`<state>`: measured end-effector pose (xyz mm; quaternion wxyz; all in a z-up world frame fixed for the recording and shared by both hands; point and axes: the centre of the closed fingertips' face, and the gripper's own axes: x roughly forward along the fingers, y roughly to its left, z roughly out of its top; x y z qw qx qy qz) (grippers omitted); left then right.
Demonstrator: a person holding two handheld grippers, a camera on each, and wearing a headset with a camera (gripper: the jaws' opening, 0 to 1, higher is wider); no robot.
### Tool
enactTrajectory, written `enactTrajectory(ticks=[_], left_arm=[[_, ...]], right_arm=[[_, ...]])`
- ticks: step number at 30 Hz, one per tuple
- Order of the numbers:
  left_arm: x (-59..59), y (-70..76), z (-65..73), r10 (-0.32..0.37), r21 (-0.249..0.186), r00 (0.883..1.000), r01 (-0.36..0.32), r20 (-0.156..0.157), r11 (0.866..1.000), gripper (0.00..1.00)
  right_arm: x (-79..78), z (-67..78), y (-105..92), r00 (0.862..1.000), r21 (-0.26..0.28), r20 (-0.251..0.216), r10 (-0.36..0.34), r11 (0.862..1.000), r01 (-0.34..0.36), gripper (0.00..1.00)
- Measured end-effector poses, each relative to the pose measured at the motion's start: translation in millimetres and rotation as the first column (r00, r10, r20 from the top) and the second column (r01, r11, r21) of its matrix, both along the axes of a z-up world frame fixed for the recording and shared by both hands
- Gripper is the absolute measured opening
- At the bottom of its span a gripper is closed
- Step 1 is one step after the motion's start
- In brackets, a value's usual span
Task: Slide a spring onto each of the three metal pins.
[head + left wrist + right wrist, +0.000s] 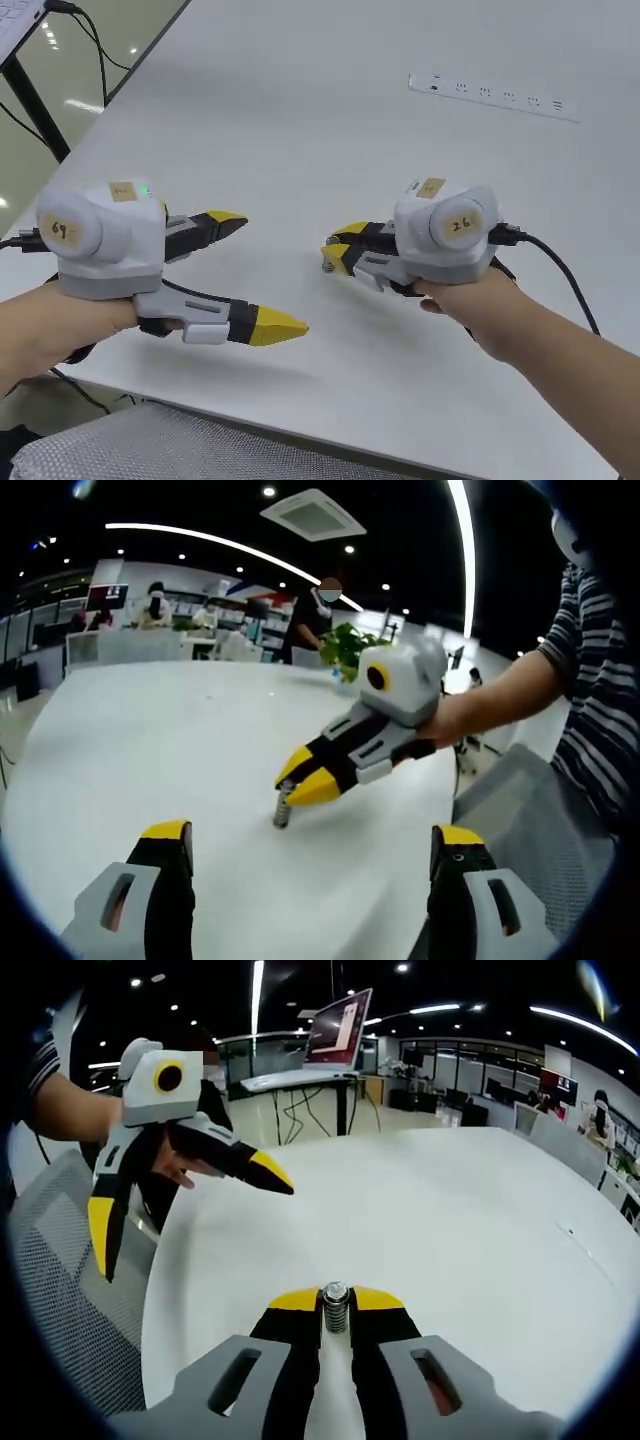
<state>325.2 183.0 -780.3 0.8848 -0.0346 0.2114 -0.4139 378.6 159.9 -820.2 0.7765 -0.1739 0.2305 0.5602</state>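
My right gripper hovers low over the white table, shut on a small metal pin with a spring coiled round it. The pin sticks out between the yellow tips and points down at the tabletop. My left gripper is held to the left of it, a short way off, open wide with nothing between its yellow-tipped fingers. In the right gripper view the left gripper shows at the upper left, jaws spread. In the left gripper view the right gripper comes in from the right.
A white power strip lies at the far right of the table. A grey mesh chair sits below the near table edge. Cables and a stand leg are off the table's left side. People stand in the background.
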Motion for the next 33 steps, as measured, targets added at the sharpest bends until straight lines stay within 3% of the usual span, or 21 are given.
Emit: enactTrajectory(ticks=[7,11,16,24,27,33], left_arm=[[0.5,-1.5,0.3,0.000,-0.001,1.000,0.000,-0.001,1.000,0.96],[1.6,-4.8,2.4,-0.004,-0.006,1.000,0.004,-0.001,1.000,0.96],[5.0,-8.8,7.4,-0.006,-0.013,1.000,0.006,0.007,1.000,0.96],[10.3,-12.6,13.4,0.001,-0.018,1.000,0.000,0.009,1.000,0.97],[12.2,-13.3,15.2,0.005,-0.016,1.000,-0.005,0.013,1.000,0.98],[14.2,-15.9,16.9,0.008,-0.012,1.000,-0.007,0.017,1.000,0.98]], right_arm=[[-0.2,1.8,0.6,1.000,0.007,0.004,-0.002,1.000,0.002,0.08],[-0.1,2.4,-0.4,1.000,0.010,-0.023,-0.014,1.000,0.014,0.08],[0.4,5.7,-2.7,0.999,0.018,-0.026,-0.022,1.000,0.023,0.15],[-0.5,26.9,-14.5,0.999,0.065,-0.015,-0.039,0.997,0.040,0.25],[-3.1,34.3,-22.4,0.999,0.078,0.007,-0.033,0.996,0.032,0.24],[-4.7,38.4,-37.5,0.999,0.092,0.017,-0.050,0.995,0.048,0.29]])
